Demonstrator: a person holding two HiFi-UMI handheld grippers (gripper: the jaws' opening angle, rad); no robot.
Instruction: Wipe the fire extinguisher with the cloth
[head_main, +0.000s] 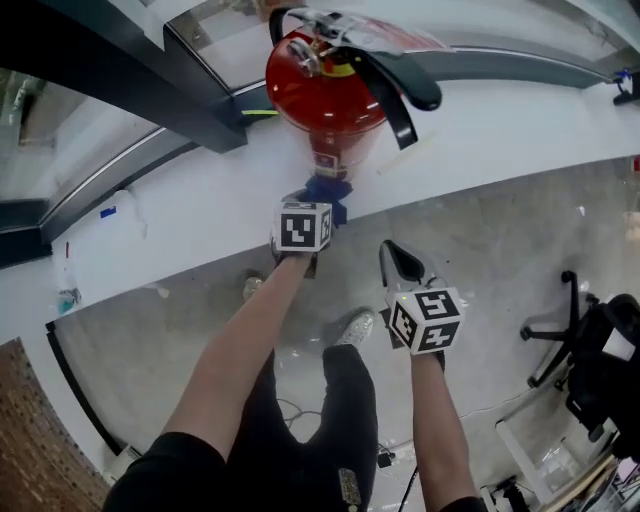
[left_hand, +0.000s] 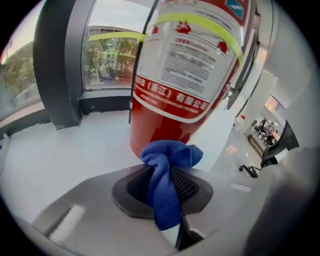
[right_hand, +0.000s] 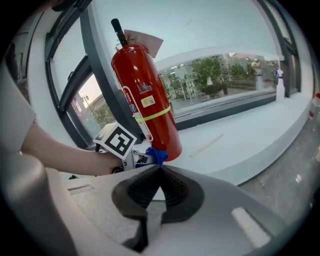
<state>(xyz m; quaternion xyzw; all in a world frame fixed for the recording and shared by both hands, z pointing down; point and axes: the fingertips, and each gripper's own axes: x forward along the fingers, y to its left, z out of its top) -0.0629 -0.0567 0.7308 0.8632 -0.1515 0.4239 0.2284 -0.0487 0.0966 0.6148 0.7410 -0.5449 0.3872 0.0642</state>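
Standing upright: fire extinguisher (right_hand: 145, 102), long axis vertical

The fire extinguisher (head_main: 325, 95), top centre of the head view, is glossy red with a black hose (head_main: 400, 95). A yellow-green band (left_hand: 200, 24) crosses its white label (left_hand: 192, 65), which carries small dark print and red marks, with white characters on a red strip beneath. The cloth (left_hand: 167, 185) is deep blue. The left gripper (left_hand: 167, 172) has a pale grey shell and black ribbed pads (left_hand: 189, 187). Both marker cubes (head_main: 303, 226) are white with black square patterns. The ledge (head_main: 180, 210) is white, the floor (head_main: 500, 230) mottled grey, the window frame (head_main: 130, 80) dark grey. The person's trousers (head_main: 335, 420) are black, and the brick (head_main: 25, 440) at lower left is reddish brown.
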